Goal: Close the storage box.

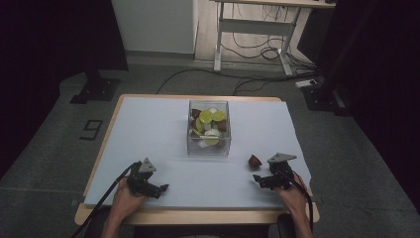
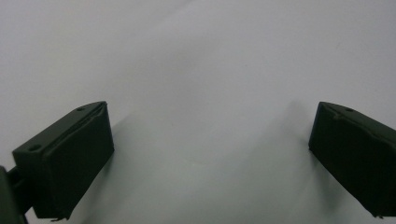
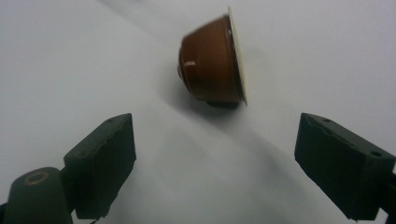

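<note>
A brown coffee capsule (image 1: 255, 161) lies on its side on the white table cover (image 1: 158, 129), to the right of a clear box (image 1: 209, 128) that holds several green, white and brown capsules. My right gripper (image 1: 258, 179) stands open just short of the loose capsule; in the right gripper view that capsule (image 3: 212, 60) lies ahead of the jaws, its white rim turned right. My left gripper (image 1: 163, 188) rests near the front left of the table, open, and the left gripper view has only the bare cover (image 2: 205, 93) between its jaws.
The table's wooden front edge (image 1: 198, 217) runs just under both hands. Beyond the table stand a black stand base (image 1: 94, 89) at the left and a desk frame (image 1: 257, 29) with cables on the floor.
</note>
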`<action>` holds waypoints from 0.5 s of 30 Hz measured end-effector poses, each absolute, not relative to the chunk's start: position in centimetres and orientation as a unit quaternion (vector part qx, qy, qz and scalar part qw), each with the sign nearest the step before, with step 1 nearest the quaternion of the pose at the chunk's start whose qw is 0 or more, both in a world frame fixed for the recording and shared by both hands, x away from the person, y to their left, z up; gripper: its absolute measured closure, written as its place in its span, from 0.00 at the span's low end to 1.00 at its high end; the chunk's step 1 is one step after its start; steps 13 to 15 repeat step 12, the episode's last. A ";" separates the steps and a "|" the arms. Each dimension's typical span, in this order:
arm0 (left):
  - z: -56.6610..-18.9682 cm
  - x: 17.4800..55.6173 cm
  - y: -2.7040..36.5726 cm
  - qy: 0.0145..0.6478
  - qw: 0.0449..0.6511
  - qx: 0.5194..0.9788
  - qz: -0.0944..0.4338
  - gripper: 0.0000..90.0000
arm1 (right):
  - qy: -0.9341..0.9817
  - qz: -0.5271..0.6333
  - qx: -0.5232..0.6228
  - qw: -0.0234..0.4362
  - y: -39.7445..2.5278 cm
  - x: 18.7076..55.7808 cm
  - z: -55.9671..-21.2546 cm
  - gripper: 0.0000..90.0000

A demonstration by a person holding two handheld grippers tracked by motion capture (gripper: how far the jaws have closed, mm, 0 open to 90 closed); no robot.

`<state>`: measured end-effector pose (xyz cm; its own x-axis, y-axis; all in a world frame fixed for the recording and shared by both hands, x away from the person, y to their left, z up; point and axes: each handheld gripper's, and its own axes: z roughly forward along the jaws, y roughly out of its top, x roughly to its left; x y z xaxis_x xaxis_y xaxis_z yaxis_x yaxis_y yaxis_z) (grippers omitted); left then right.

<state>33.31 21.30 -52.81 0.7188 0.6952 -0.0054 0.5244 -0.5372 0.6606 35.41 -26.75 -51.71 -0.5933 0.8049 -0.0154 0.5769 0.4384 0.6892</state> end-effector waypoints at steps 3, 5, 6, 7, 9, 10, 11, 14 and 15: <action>-52.8 33.3 21.3 0.352 0.328 0.867 0.130 0.00 | 0.833 0.321 0.416 0.171 -26.8 35.5 -52.8 0.09; -52.8 33.3 21.3 0.352 0.328 0.867 0.130 0.00 | 0.823 0.337 0.423 0.171 -27.1 35.4 -53.2 0.07; -52.8 33.3 21.3 0.352 0.328 0.867 0.130 0.00 | 0.821 0.345 0.421 0.174 -27.2 35.3 -53.3 0.07; -52.8 33.3 21.3 0.352 0.328 0.867 0.130 0.00 | 0.819 0.352 0.417 0.178 -27.3 35.2 -53.5 0.07; -52.8 33.3 21.3 0.351 0.328 0.867 0.130 0.00 | 0.818 0.355 0.417 0.178 -27.4 35.2 -53.5 0.07; -52.8 33.3 21.3 0.352 0.328 0.867 0.130 0.00 | 0.818 0.354 0.417 0.179 -27.4 35.1 -53.6 0.07; -52.8 33.3 21.3 0.352 0.328 0.867 0.130 0.00 | 0.818 0.355 0.416 0.178 -27.4 35.2 -53.6 0.07; -52.8 33.3 21.3 0.351 0.328 0.867 0.130 0.00 | 0.818 0.355 0.416 0.178 -27.4 35.1 -53.6 0.07; -52.8 33.3 21.3 0.351 0.328 0.867 0.130 0.00 | 0.818 0.355 0.416 0.178 -27.4 35.1 -53.6 0.07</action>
